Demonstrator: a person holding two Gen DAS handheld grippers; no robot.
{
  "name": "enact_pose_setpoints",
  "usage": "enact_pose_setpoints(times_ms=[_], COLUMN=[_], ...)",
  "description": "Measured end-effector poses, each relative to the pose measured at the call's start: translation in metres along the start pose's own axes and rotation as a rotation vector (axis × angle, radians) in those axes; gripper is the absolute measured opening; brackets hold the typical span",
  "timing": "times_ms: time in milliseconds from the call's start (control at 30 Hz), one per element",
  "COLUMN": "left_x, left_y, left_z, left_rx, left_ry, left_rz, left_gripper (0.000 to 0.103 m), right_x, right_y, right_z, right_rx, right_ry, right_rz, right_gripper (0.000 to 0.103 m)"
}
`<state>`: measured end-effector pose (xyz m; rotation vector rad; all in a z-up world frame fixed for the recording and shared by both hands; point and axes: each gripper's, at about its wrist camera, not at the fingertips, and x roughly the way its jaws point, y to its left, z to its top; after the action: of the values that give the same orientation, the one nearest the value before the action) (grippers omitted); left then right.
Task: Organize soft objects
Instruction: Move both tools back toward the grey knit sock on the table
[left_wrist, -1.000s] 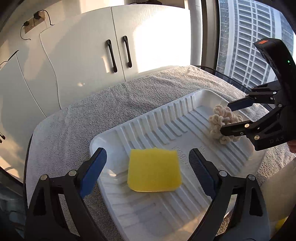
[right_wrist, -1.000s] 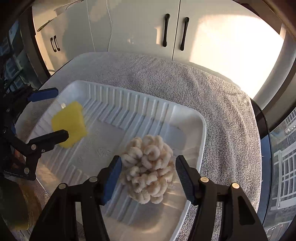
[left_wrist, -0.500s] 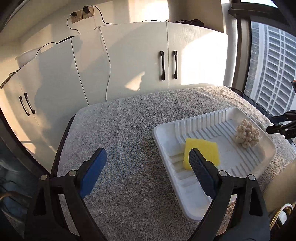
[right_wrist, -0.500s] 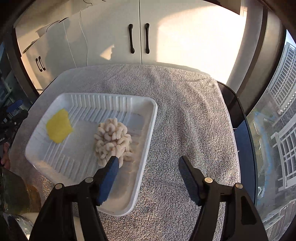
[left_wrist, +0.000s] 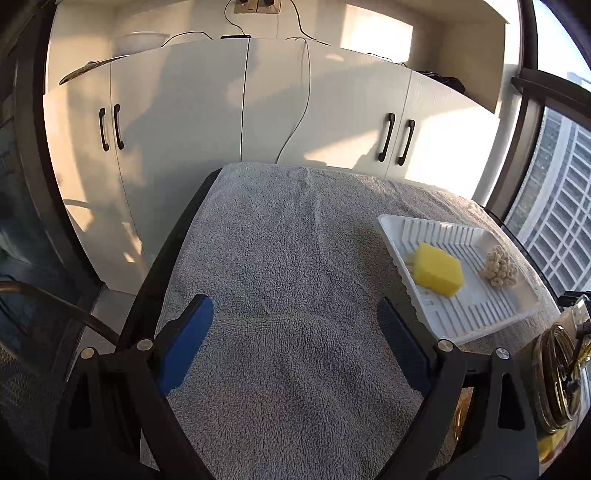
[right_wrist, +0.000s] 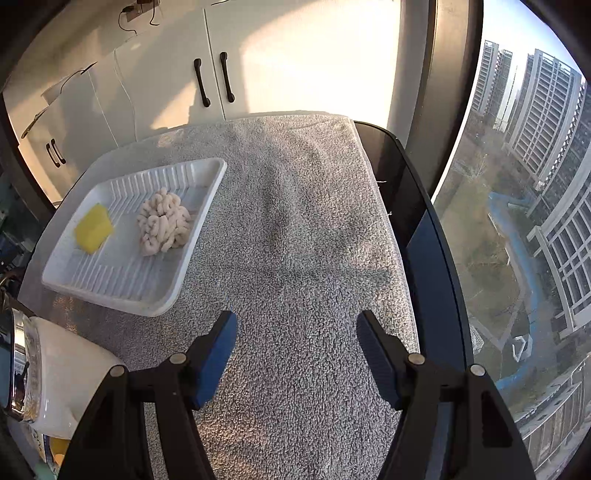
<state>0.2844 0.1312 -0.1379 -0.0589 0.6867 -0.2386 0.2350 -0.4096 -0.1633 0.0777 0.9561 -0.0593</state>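
Both soft pieces, yellow sponge (right_wrist: 93, 228) and cream scrunchie (right_wrist: 164, 220), sit gathered in the white tray (right_wrist: 122, 291), so left tool (left_wrist: 295, 343) and right tool (right_wrist: 295, 354) hang wide, empty.

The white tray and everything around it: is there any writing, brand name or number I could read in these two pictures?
No text can be read in either view.
White tray: only ribs show in its floor; any embossed mark is too faint to tell.
Yellow sponge and cream chenille scrubber: no label.
Grey towel: no tag.
Cabinet doors: bare apart from handles.
Ground marking outside the window: a shape, not legible letters.
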Motion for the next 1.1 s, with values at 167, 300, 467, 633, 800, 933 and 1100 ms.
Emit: enact_pose_setpoints(times_ms=[167, 300, 467, 633, 800, 933, 1100], left_x=[-0.021, -0.038, -0.071, -0.104, -0.124, -0.136, -0.151], left_y=[0.025, 0.035, 0.039, 0.031, 0.020, 0.008, -0.014], left_z=[-0.031, -0.051, -0.068, -0.086, -0.109, -0.129, -0.147], left_rx=[-0.040, -0.060, -0.063, -0.029, -0.017, 0.010, 0.040], left_ry=[0.003, 0.014, -0.010, -0.031, -0.003, 0.036, 0.068], left_rz=[0.010, 0.017, 0.008, 0.010, -0.011, -0.033, -0.083], left_gripper=[0.091, 0.091, 0.091, 0.091, 0.091, 0.091, 0.091], right_x=[-0.016, -0.028, -0.040, -0.055, -0.069, -0.083, -0.100], right_y=[-0.012, -0.019, -0.022, -0.018, -0.006, 0.010, 0.034], right_z=[-0.035, -0.061, -0.091, -0.116, -0.138, -0.161, -0.193], right_rx=[0.028, 0.055, 0.079, 0.098, 0.099, 0.089, 0.056], right_ry=[-0.001, -0.007, -0.007, -0.013, -0.023, -0.027, -0.029], right_rz=[-0.005, 0.008, 0.008, 0.026, 0.026, 0.041, 0.051], right_gripper=[0.070, 0.070, 0.070, 0.070, 0.070, 0.070, 0.070])
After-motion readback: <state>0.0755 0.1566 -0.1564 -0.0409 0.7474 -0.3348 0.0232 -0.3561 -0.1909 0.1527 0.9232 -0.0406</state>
